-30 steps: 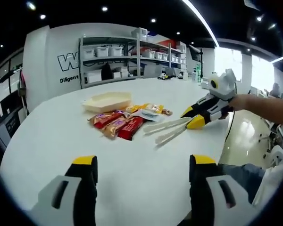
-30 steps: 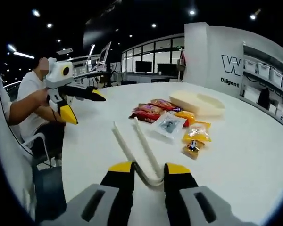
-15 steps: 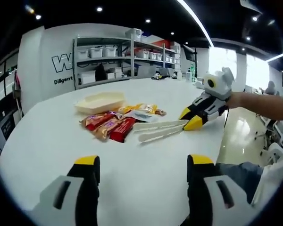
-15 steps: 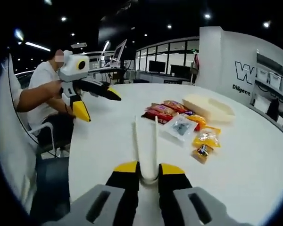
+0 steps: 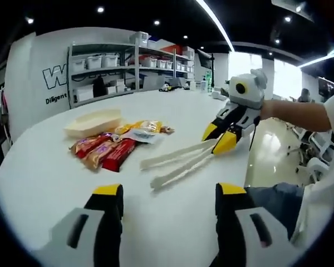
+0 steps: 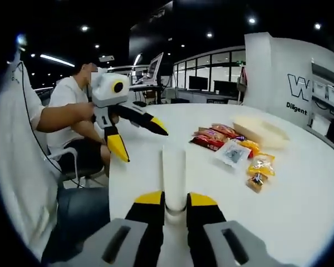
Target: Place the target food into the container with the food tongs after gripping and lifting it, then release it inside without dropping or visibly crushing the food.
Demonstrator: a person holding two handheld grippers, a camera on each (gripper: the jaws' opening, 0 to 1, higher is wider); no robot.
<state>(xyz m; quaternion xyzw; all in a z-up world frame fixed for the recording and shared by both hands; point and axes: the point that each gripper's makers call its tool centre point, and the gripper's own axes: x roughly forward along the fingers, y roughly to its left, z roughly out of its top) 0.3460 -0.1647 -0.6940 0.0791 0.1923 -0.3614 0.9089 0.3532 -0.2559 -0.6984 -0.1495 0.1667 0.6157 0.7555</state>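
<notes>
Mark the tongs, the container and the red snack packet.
tongs [image 5: 175, 164]: left gripper view, middle of its arms.
container [image 5: 92, 122]: left gripper view, near rim.
red snack packet [image 5: 117, 155]: left gripper view, wrapper's middle.

"Diligent" lettering on white wall [image 6: 317, 67]

I am seeing bright, even light coming down from ceiling spots and a long light strip [image 5: 217, 25]. The white table [image 5: 50, 167] is reflecting it softly, with glare on the floor by the windows [image 5: 250, 64]. Straight lines are bending strongly toward the edges, and far shelves are looking soft.
</notes>
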